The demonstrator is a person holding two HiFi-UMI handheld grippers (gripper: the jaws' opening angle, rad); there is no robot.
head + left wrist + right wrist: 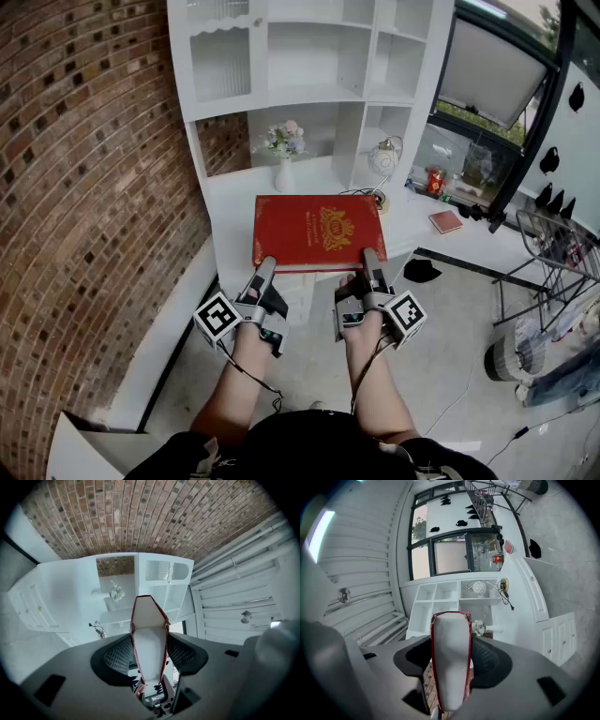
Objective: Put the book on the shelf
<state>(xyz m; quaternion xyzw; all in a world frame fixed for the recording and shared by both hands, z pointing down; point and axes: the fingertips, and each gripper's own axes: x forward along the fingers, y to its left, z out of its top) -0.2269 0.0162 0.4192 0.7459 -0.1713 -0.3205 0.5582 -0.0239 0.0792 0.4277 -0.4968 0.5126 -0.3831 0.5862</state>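
Observation:
A large red book (319, 230) with a gold crest lies flat in the air, just above the white counter (230, 192) of the shelf unit (309, 56). My left gripper (265, 269) is shut on its near edge at the left corner. My right gripper (371, 260) is shut on the near edge at the right corner. In the left gripper view the book's white page edge (149, 630) fills the gap between the pads, and the right gripper view shows the page edge (451, 663) clamped the same way. The open shelf compartments stand straight ahead of the book.
A white vase of flowers (284, 150) and a round lamp (382, 157) with a cord stand in the lower shelf bays. A small red book (445, 221) and a red can (435, 180) lie on the counter's right. A brick wall (84, 187) runs along the left, a wire rack (562, 244) at right.

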